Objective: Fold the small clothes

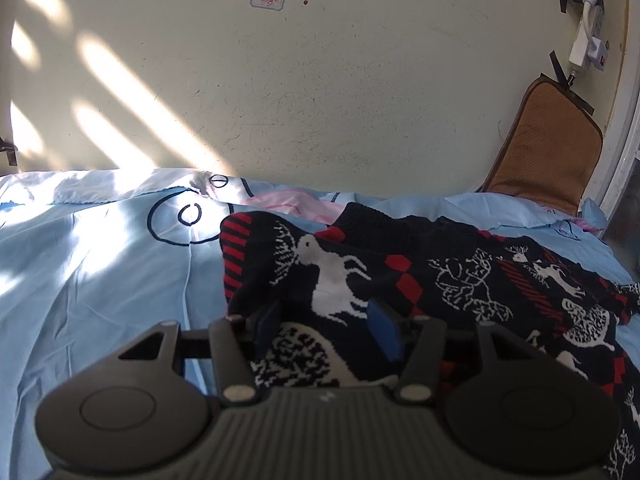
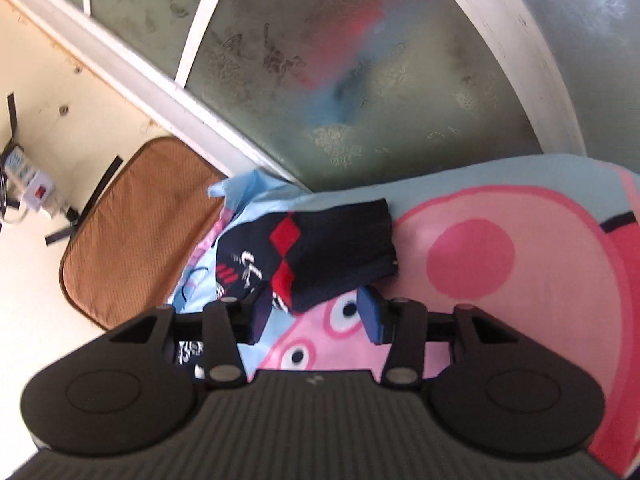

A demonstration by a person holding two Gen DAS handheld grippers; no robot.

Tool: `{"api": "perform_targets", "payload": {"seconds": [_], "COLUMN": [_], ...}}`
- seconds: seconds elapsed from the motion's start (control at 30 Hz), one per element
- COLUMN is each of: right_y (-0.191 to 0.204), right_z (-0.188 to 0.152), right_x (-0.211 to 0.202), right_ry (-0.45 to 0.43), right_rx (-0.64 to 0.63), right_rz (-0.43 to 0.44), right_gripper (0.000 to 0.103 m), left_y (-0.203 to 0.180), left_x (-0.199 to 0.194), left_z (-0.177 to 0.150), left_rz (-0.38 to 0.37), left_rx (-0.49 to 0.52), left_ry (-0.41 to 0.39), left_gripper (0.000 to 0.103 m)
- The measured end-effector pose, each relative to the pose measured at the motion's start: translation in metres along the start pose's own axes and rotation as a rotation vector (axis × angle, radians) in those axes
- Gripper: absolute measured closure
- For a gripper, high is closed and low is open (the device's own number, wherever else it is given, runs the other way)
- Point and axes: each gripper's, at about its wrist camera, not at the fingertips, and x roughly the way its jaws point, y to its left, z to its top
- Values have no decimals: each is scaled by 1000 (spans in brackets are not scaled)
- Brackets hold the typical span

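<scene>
A dark navy knit sweater with red bars and white reindeer lies spread on the light blue bedsheet. My left gripper hovers low over its near left part, jaws apart, with the knit lying under and between the blue pads, which do not pinch it. In the right wrist view a dark sleeve of the sweater with red diamonds lies on the sheet just ahead. My right gripper is open, and the sleeve's near corner reaches in between its fingertips.
A brown cushion leans against the cream wall at the bed's far corner. A power strip hangs taped above it. A frosted glass window borders the bed. The sheet bears a pink cartoon pig print.
</scene>
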Motion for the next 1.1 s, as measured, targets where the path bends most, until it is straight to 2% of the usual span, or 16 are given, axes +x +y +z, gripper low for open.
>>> {"api": "perform_targets", "payload": {"seconds": [0.07, 0.1, 0.13, 0.17, 0.23, 0.3, 0.37, 0.47, 0.6, 0.77, 0.97, 1.1], "right_y": [1, 4, 8, 13, 28, 66, 113, 195, 299, 389, 424, 429], "right_z": [4, 5, 6, 9, 13, 18, 17, -1, -53, -148, -256, -291], "right_x": [8, 13, 16, 19, 16, 13, 12, 13, 16, 23, 27, 31], "right_ry": [-14, -12, -9, -2, -36, -48, -24, 40, 176, 443, 720, 854], "right_rx": [13, 5, -4, -12, -28, -112, -212, -386, -564, -695, -749, -711], "right_rz": [11, 13, 15, 18, 56, 142, 242, 402, 617, 782, 865, 892], "right_gripper": [53, 60, 89, 95, 95, 95, 95, 95, 95, 95, 95, 95], "left_y": [0, -1, -1, 0, 1, 6, 14, 30, 58, 94, 127, 141], "left_x": [0, -1, -2, -3, -7, -13, -16, -21, -27, -29, -32, -34], "left_z": [0, 0, 0, 0, 1, 3, 6, 11, 16, 18, 16, 16], "left_rz": [1, 3, 5, 9, 19, 24, 21, 26, 35, 44, 35, 44], "left_rx": [0, 0, -1, -4, -17, -45, -94, -181, -311, -455, -578, -625], "left_ry": [-3, -6, -11, -20, -43, -66, -73, -81, -86, -57, -41, -39], "left_gripper": [53, 53, 53, 53, 51, 50, 50, 50, 50, 49, 49, 49]}}
